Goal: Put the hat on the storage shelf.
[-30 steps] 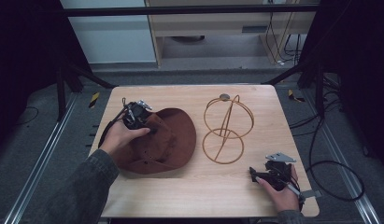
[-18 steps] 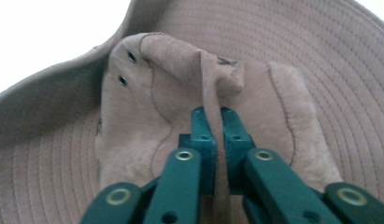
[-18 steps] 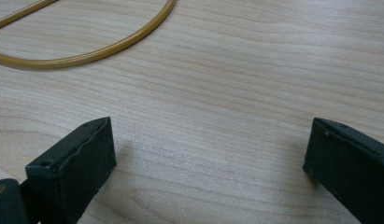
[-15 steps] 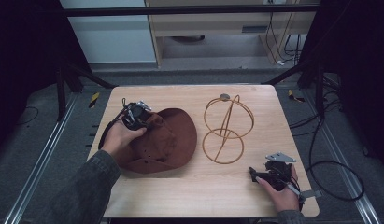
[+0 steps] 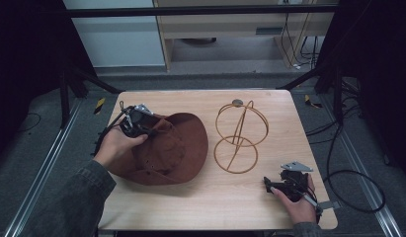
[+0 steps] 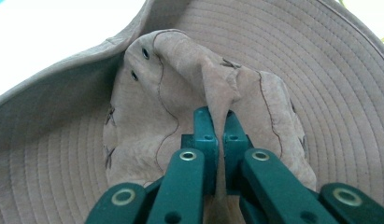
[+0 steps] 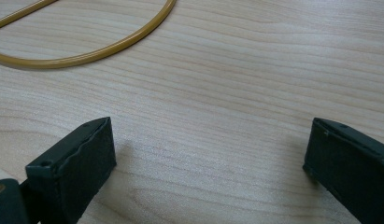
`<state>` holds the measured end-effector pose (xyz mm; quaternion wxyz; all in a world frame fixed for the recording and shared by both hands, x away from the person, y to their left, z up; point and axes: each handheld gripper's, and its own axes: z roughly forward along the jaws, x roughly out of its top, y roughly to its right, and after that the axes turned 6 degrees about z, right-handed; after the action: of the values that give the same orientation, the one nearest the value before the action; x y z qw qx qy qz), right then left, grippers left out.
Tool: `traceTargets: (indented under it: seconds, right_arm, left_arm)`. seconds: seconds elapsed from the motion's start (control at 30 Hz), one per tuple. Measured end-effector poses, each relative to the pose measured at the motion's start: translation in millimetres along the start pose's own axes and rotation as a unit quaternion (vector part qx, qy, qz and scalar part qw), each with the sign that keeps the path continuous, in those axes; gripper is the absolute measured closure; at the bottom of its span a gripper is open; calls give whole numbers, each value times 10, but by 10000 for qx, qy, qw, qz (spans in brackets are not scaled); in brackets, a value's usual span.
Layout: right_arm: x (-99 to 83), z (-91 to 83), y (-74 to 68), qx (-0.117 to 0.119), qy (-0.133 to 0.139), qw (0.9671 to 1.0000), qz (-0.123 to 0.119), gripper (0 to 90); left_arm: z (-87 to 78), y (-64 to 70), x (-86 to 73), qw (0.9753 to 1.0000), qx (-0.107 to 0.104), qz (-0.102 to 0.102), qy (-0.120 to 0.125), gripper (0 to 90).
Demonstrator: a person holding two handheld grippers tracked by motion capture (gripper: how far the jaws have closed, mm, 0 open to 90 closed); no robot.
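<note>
Nearest the person, the right gripper (image 5: 279, 187) rests on the table (image 5: 230, 207) with its jaws spread wide over bare wood. Farther off at the left, the left gripper (image 5: 147, 130) pinches a fold of the brown hat's (image 5: 183, 148) crown; the hat lies left of the wire stand (image 5: 238, 136). The bite looks thin, so the soft fabric could slip free on lifting, or the brim may snag the stand.

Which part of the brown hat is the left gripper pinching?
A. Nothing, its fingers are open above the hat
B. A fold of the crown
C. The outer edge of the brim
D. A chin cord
B. In the left gripper view the left gripper has its fingers closed on a raised fold of the crown of the brown hat, well inside the stitched brim.
</note>
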<state>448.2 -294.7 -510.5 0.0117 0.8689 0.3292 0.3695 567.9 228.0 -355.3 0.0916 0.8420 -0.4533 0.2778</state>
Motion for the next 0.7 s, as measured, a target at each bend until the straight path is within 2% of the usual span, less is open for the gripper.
traceTargets:
  seconds: [0.03, 0.07, 0.17, 0.2, 0.33, 0.47, 0.63, 0.7]
  right_arm:
    - [0, 1, 1, 5, 6, 10000, -6, 21]
    - [0, 1, -1, 7, 6, 10000, 1, 21]
    - [0, 1, 0, 14, 9, 10000, 2, 21]
    - [-1, 0, 0, 16, 11, 10000, 1, 21]
    - [-3, 0, 0, 33, 18, 10000, 6, 21]
    - [-2, 1, 0, 30, 16, 10000, 2, 21]
    - [-1, 1, 2, 21, 17, 10000, -6, 21]
    - [-2, 1, -1, 27, 14, 10000, 4, 21]
  left_arm:
    - [0, 0, 0, 10000, 0, 0, 0, 882]
    - [-109, 37, 36, 9999, 22, 57, 119, 882]
    - [-194, 59, 58, 9997, 30, 121, 201, 881]
    - [-284, 78, 76, 9995, 23, 178, 273, 881]
    - [-445, 116, 92, 9990, 61, 312, 318, 880]
    - [-607, 128, 68, 9987, 108, 333, 381, 881]
    - [-816, 156, 64, 9973, 183, 375, 610, 882]
    - [-844, 161, 72, 9970, 192, 395, 632, 881]
